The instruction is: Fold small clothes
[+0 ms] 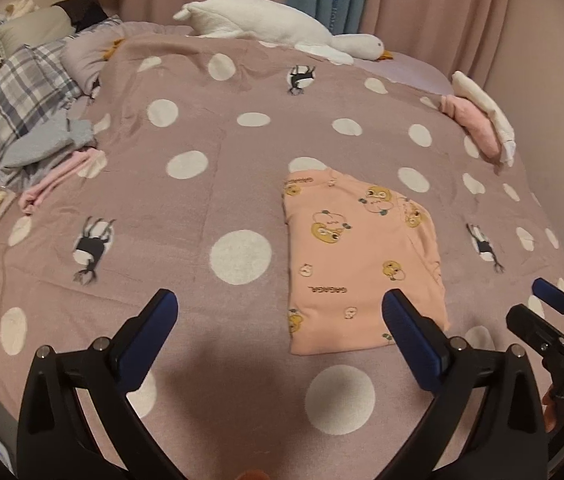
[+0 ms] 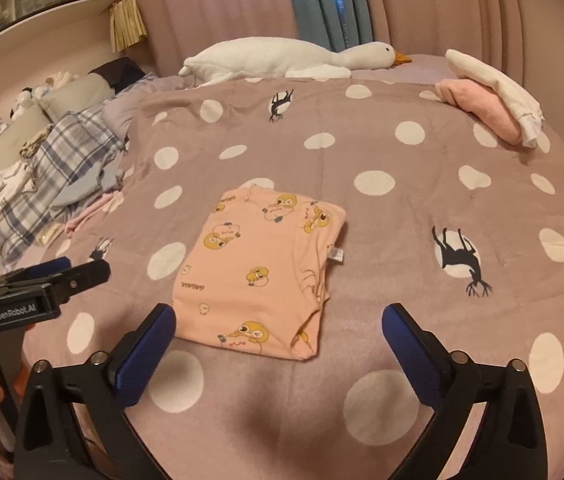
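left gripper [image 1: 278,304] jaws spread wide, empty, above blanket | right gripper [image 2: 278,316] jaws spread wide, empty | folded pink garment [image 2: 258,264] flat on dotted blanket [image 2: 402,184], just ahead of both | plush goose [image 2: 290,58] at far edge | folded pile [image 2: 490,96] far right

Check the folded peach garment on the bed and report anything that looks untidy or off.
The peach garment lies folded flat on the dotted bedspread, but its white care label sticks out at the right edge, and the near right corner gapes open in uneven layers.
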Demonstrator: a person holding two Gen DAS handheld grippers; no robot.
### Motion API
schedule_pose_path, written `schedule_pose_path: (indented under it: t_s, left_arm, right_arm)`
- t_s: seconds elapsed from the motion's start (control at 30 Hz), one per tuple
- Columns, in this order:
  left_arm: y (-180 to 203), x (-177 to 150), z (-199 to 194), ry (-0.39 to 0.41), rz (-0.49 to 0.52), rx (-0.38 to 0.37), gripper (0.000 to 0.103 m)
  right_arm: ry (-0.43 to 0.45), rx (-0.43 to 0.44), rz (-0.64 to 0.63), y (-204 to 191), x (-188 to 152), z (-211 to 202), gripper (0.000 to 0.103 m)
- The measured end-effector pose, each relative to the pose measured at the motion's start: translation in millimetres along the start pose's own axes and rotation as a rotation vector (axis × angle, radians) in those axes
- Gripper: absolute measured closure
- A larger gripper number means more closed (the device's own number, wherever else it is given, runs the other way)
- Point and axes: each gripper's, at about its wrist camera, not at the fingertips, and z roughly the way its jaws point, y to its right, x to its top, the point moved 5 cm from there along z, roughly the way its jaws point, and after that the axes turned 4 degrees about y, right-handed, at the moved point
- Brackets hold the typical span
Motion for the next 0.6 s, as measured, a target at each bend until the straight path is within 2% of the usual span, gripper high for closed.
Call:
schedule_pose_path:
  t_s: [0.33,0.6]
  left_arm:
    - [4.6,-3.2,-6.7,-0.06,-0.025,-0.032,0.001]
    - [6.6,-16.9,1.1,-0.112,0.028,0.026,0.001]
  right_arm:
    - [0.005,-0.036,-0.011,-8.0,5.4,-5.9,0.001]
    - [-0.073,-0.067,-0.023,-13.3,-10.0,13.3,0.001]
